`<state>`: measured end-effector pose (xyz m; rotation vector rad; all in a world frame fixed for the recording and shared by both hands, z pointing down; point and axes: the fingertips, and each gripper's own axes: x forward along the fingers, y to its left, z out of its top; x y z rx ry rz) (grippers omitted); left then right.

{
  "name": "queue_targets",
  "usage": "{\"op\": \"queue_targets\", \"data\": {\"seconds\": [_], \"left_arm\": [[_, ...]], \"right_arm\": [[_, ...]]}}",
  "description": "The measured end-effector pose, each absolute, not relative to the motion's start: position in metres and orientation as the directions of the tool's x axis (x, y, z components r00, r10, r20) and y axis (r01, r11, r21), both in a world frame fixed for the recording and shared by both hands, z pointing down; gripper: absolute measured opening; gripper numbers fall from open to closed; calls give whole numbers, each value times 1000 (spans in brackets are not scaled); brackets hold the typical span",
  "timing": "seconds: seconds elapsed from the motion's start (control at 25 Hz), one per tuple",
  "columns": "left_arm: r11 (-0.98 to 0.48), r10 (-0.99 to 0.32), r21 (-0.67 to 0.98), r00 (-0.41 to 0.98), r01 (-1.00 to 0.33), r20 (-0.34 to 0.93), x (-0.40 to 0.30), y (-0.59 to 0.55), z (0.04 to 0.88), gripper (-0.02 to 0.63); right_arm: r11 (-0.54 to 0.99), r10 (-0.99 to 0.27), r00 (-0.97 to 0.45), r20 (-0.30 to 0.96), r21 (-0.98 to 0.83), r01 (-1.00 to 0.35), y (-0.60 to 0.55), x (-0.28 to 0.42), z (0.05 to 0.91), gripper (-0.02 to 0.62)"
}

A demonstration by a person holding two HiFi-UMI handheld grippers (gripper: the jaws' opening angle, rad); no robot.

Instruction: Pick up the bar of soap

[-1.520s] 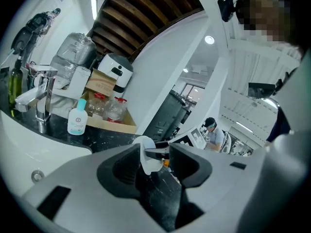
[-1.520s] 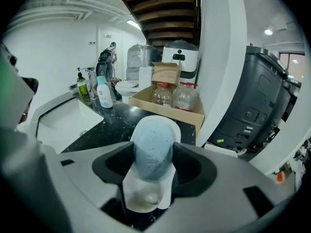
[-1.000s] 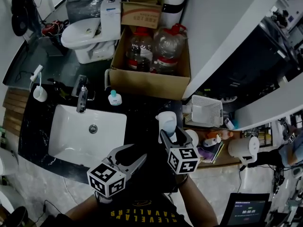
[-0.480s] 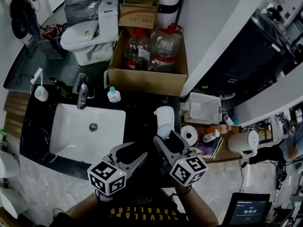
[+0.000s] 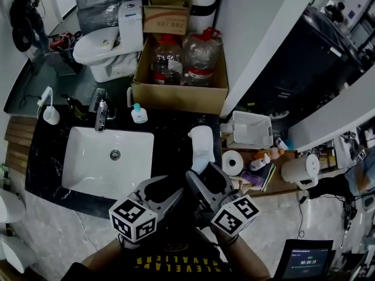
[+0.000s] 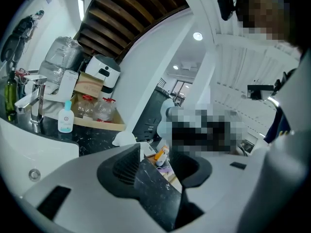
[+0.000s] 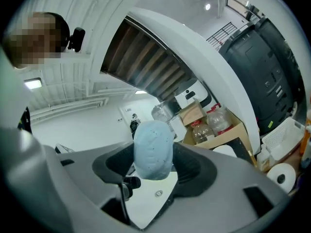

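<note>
where right gripper [image 7: 155, 165] clamps, soap [image 7: 153, 147] (blue) sits.

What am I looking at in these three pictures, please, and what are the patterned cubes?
A person holds a two-finger gripper in each hand; the marker cubes are part of them. One picture comes from a head camera looking down on a black countertop with a white rectangular sink and chrome tap. The other two come from cameras riding on the grippers. The left gripper is open and empty. The right gripper has its fingers closed on a pale blue bar of soap.
</note>
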<state>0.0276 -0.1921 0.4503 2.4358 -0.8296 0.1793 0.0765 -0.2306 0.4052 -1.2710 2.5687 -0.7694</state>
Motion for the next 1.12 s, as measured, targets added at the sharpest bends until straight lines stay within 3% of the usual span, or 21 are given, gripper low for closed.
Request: {"op": "queue_targets", "data": {"seconds": [0.28,0.6,1.12], "left_arm": [[-664,-524,455,803,-594,284,30,-185,444,196],[-665,-537,448,800,-597,268,27,-183,437,196],[-665,-548,442,795,-602,258,23,-187,431,196]], "right_arm": [[536,-766,-643,6,-546,-644,-219,72,389,267],[604,-733,-680,15,-445,-661,-200,58,375,267],[620,-720,-693,-44,-490,-613,-194,61,363,267]]}}
